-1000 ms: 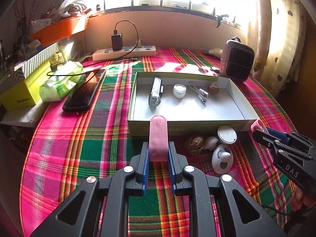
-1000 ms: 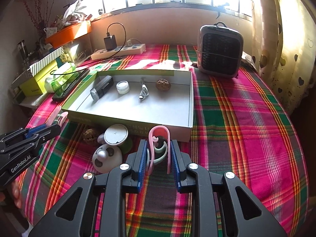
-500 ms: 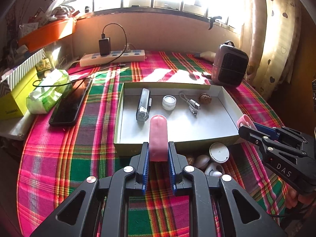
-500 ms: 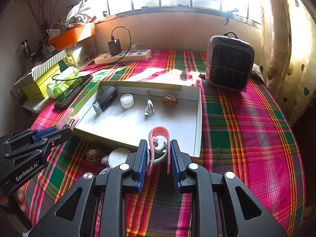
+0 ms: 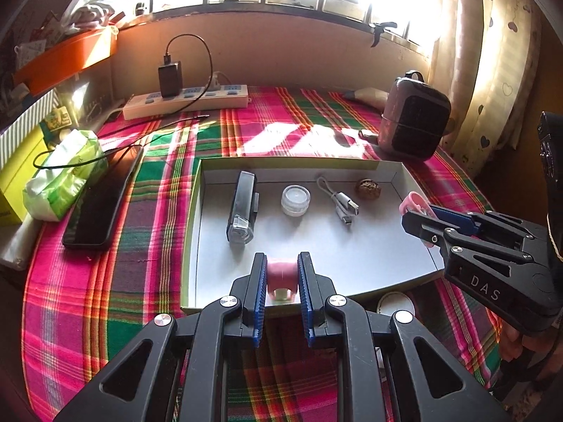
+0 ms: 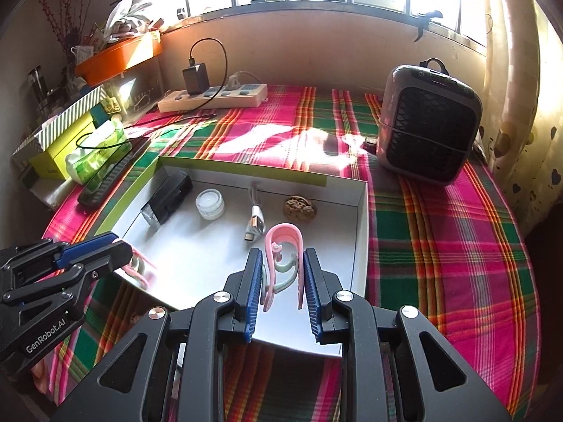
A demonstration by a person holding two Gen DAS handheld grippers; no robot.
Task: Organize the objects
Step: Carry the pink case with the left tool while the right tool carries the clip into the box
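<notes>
A shallow white box (image 5: 369, 256) with green sides lies on the plaid table. It holds a black bike light (image 5: 242, 211), a small clear jar (image 5: 296, 199), a white USB cable (image 5: 339, 204) and a walnut (image 5: 367, 188). My left gripper (image 5: 281, 277) is shut on a pink clip (image 5: 281, 274) over the box's near edge. My right gripper (image 6: 283, 274) is shut on a pink and green hook clip (image 6: 283, 256), over the box's right half (image 6: 362, 246). The right gripper also shows in the left wrist view (image 5: 418, 216), the left one in the right wrist view (image 6: 105, 249).
A phone (image 5: 102, 204), tissue pack (image 5: 63, 176) and yellow box (image 5: 17, 176) sit left. A power strip (image 5: 186, 100) lies at the back, a small heater (image 5: 415, 123) back right. A white round item (image 5: 394, 304) lies in front of the box.
Both grippers have moved forward over the box with their clips held. The pink clip in the left gripper now points downward instead of sticking up.
</notes>
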